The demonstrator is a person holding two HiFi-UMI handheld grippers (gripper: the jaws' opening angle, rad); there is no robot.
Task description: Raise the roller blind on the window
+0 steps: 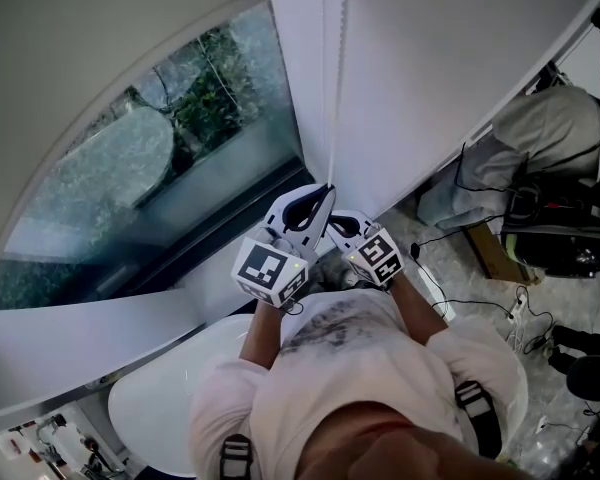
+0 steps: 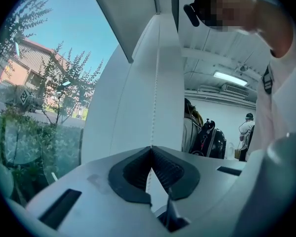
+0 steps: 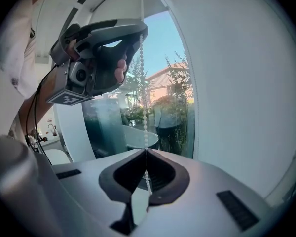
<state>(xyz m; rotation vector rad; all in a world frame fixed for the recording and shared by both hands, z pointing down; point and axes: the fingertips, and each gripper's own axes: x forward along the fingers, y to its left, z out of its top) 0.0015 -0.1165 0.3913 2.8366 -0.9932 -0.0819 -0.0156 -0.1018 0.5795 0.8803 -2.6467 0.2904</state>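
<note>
A white bead chain (image 1: 332, 88) hangs down the white upright between the window pane (image 1: 150, 168) and the wall. The pale roller blind (image 1: 100, 28) covers the top of the pane. My left gripper (image 1: 325, 193) is shut on the chain, which rises straight out of its closed tips (image 2: 151, 147). Just below it, my right gripper (image 1: 333, 226) is also shut on the bead chain (image 3: 142, 83), with the beads passing down between its closed tips (image 3: 146, 150). In the right gripper view the left gripper (image 3: 138, 33) sits higher on the same chain.
A white sill (image 1: 80, 338) runs below the pane. A round white table (image 1: 165, 403) stands at my left. Another person with a backpack (image 1: 555, 168) is close on the right, with cables (image 1: 480, 303) on the floor. Trees and a brick house (image 2: 34, 63) show outside.
</note>
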